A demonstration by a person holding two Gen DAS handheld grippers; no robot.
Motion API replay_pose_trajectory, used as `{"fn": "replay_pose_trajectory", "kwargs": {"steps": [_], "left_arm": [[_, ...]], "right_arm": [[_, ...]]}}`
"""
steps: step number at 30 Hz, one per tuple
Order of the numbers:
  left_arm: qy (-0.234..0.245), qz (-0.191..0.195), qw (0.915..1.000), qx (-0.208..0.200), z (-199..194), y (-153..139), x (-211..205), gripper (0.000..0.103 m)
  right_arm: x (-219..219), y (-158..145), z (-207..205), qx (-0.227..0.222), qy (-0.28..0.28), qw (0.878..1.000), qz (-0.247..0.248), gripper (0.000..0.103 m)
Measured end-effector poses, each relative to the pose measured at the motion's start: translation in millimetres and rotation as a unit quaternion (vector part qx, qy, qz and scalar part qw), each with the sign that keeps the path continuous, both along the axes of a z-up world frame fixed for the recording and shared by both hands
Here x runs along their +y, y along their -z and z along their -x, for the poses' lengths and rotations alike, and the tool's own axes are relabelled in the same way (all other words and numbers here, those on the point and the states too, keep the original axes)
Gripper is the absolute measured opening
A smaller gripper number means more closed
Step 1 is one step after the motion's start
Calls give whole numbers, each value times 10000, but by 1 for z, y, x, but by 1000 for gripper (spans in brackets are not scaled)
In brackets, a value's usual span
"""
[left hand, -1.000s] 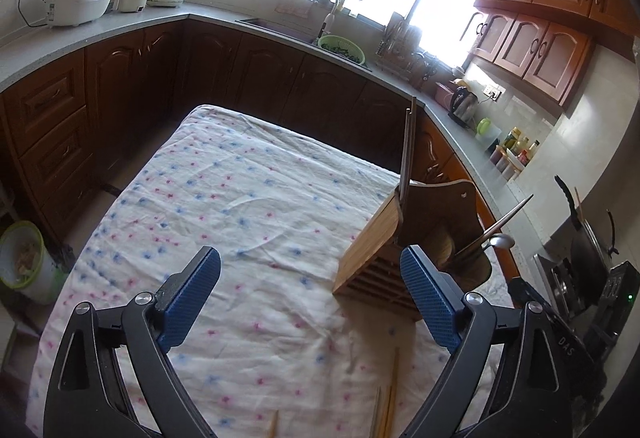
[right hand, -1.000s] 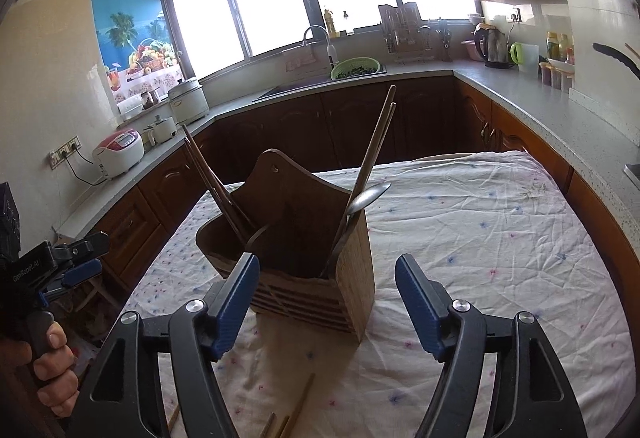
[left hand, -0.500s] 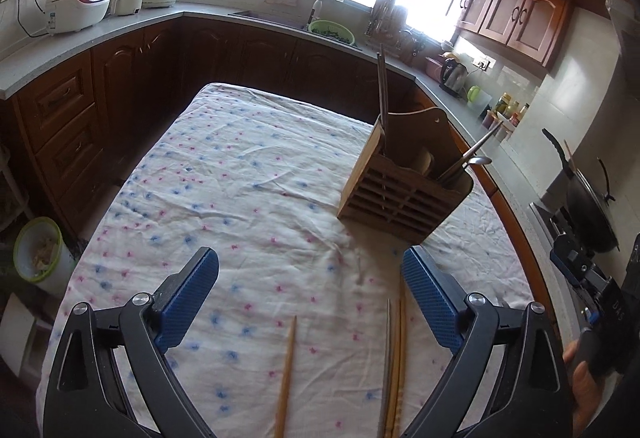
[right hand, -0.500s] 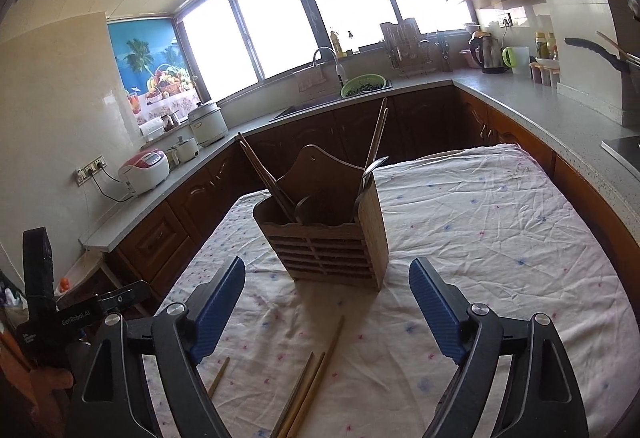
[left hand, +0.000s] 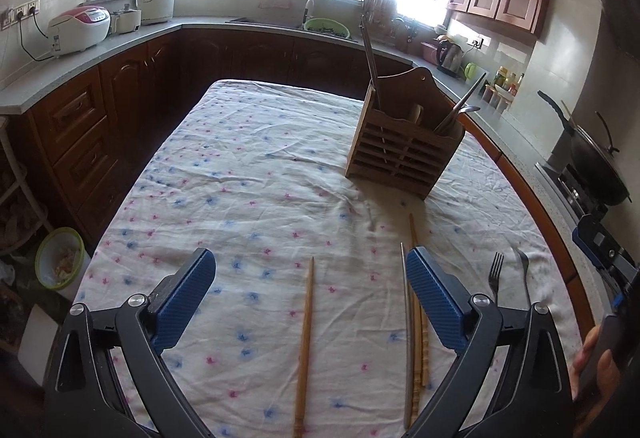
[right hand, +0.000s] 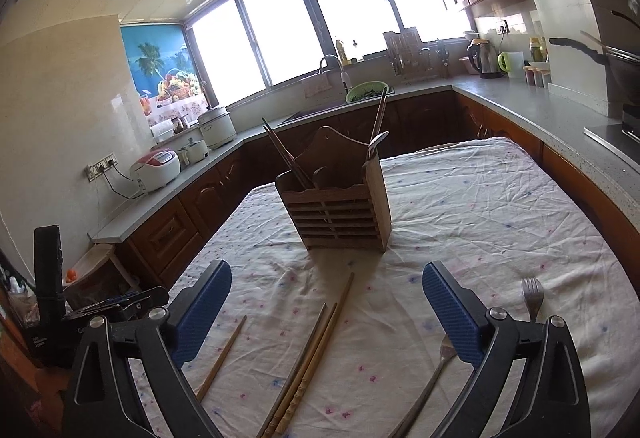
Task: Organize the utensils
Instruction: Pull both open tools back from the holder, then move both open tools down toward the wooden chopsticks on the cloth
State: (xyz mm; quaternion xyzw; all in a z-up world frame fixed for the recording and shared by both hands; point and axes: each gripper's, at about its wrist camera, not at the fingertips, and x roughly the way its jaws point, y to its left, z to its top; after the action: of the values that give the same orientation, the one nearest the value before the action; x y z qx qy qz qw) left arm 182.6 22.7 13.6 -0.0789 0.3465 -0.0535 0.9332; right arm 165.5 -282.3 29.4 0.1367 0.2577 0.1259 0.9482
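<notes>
Left claw (left hand: 310,294) wide and empty, single chopstick (left hand: 305,338) between its fingers, right claw (right hand: 326,312) opening over chopsticks (right hand: 308,362)

- Floral tablecloth (left hand: 248,173), wrinkled, over table.
- Rice cooker (left hand: 78,27), white w/ red top, plugged in, on counter at left.
- Green colander (right hand: 366,90) by sink faucet.
- Kettle (right hand: 480,57) near green mug, right counter.
- Black wok (left hand: 596,165) on stove.
- Green bowl (left hand: 60,258) on floor.
</notes>
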Motion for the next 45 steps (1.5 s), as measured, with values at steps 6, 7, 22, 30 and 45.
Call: {"fn": "replay_pose_trajectory", "kwargs": {"steps": [6, 7, 22, 30, 45], "left_arm": [[44, -135, 9999, -7, 12, 5, -1, 99], [56, -138, 9999, 7, 13, 6, -1, 99], [99, -278, 9992, 254, 6, 18, -3, 99], [101, -414, 9977, 528, -6, 30, -3, 99], [352, -385, 9942, 938, -29, 50, -8, 99]], "right_arm": [[6, 4, 11, -47, -47, 9999, 96, 98], [7, 5, 13, -38, -51, 9999, 102, 98], [18, 17, 6, 287, -139, 9993, 174, 98], [21, 28, -3, 531, -112, 9982, 257, 98], [26, 49, -30, 1056, -137, 9942, 152, 98]]}}
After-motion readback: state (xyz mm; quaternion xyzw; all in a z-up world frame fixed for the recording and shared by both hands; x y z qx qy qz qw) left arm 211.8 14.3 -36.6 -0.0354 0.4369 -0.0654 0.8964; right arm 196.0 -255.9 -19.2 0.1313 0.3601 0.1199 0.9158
